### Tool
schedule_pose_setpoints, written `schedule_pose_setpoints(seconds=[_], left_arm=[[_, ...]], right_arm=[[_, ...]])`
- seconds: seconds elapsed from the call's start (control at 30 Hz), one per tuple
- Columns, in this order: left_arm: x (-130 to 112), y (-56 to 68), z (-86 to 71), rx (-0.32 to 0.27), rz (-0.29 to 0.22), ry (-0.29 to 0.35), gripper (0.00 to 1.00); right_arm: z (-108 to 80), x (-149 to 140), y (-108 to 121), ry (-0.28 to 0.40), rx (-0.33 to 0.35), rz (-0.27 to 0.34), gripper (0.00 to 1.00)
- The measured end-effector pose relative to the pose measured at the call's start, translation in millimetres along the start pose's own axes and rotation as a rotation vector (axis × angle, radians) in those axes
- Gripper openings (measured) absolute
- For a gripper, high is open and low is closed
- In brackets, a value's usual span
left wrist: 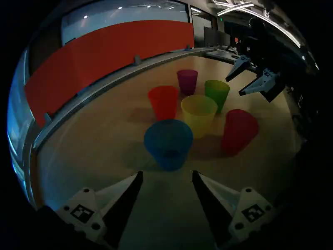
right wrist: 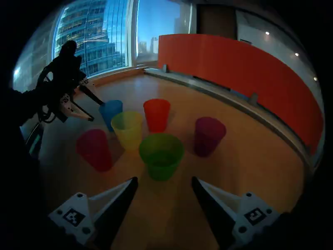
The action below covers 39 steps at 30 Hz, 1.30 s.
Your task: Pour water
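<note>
- Both finger pairs stand spread and grip nothing: my left gripper gapes at the blue cup, and my right gripper gapes at the green cup.
- Wooden table carries all six cups in one tight cluster, between my two grippers.
- Red panel runs along one side of the table.
- Windows show towers outside.
- Yellow cup sits in the middle of the cluster, with blue just beside it on my left gripper's side and green on my right gripper's side.
- Orange cup, purple cup and crimson cup ring it too.
- Water: I cannot tell whether any cup holds some.
</note>
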<state>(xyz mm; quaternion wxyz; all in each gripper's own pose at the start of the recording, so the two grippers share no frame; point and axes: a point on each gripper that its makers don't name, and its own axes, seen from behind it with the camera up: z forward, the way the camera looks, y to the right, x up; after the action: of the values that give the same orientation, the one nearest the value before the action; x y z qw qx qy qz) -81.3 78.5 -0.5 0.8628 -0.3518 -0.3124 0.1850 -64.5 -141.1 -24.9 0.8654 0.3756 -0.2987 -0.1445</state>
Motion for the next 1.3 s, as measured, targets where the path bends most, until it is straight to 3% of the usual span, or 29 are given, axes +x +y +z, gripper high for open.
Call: schedule_pose_setpoints(seconds=[0.2,0.5,0.67,1.0,1.3], left_arm=[[1.7,-0.5,-20.9,0.044,-0.032,0.041,0.87],[10.3,-2.3,-40.4,0.115,-0.097,0.130,0.87],[17.1,-17.4,-52.0,0.203,-0.139,0.208,0.87],[48.8,-62.3,-98.6,0.425,-0.230,0.440,0.87],[65.8,-82.9,-125.6,0.566,-0.271,0.567,0.87]], right_arm=[[-19.6,3.7,-1.2,0.040,-0.039,0.013,1.00],[-40.3,18.2,0.2,0.137,-0.113,0.066,1.00],[-51.8,35.3,0.8,0.231,-0.166,0.101,1.00],[-79.5,70.1,29.9,0.445,-0.355,0.162,0.99],[-111.8,96.6,58.6,0.606,-0.558,0.159,0.99]])
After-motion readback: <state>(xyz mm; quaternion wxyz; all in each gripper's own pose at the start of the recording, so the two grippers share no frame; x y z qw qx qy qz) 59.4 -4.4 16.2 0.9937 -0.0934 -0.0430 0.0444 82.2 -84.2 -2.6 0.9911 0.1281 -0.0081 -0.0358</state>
